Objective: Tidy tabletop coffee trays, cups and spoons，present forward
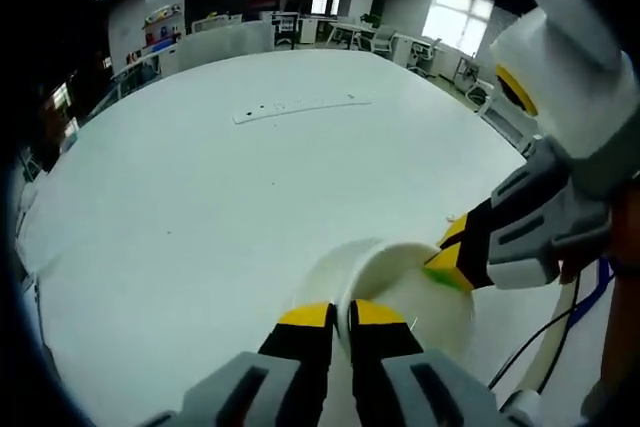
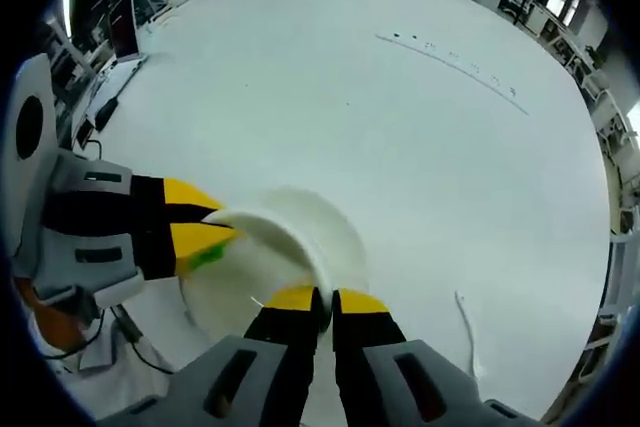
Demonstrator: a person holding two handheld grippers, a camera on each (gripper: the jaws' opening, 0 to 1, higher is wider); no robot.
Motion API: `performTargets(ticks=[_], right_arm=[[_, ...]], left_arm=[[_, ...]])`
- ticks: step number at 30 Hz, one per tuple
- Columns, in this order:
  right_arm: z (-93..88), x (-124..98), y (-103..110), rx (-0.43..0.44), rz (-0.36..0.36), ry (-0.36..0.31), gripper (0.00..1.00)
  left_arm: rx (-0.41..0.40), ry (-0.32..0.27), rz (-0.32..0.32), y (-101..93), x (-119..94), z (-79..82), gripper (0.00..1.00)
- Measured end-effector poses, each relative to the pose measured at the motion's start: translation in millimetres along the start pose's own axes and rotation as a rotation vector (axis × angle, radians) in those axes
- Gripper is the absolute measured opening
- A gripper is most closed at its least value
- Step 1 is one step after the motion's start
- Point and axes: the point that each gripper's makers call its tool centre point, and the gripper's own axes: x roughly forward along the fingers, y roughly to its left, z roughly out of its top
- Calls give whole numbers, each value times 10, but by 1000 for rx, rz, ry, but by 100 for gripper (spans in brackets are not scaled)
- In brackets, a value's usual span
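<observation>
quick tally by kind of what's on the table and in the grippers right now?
Cups: 1, white cup, tilted, rim pinched by left gripper and right gripper
Spoons: 1, white spoon lying on the table
Strips: 1, long white strip far across the table
Total: 3

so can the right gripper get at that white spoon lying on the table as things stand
Probably not yet: the right gripper is shut on the white cup's rim, as is the left gripper. The spoon lies on open table with nothing around it, so freeing the jaws comes first.
</observation>
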Motion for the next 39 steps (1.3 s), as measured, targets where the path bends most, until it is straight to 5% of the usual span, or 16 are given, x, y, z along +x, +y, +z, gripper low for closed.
performTargets(ticks=[13,25,30,35,39], right_arm=[[56,44,-9,-48,3,-55,7],[126,18,-24,-107,44,-161,8],[219,-72,-28,-131,44,-232,8],[386,-248,-60,-167,24,-382,9],[368,-398,32,-157,106,-498,10]], left_arm=[[13,-28,-24,55,51,10,10],[59,-121,-36,58,43,63,10],[71,-177,-45,62,-13,112,8],[61,-280,-101,50,-186,232,9],[108,-368,-92,86,-363,279,10]])
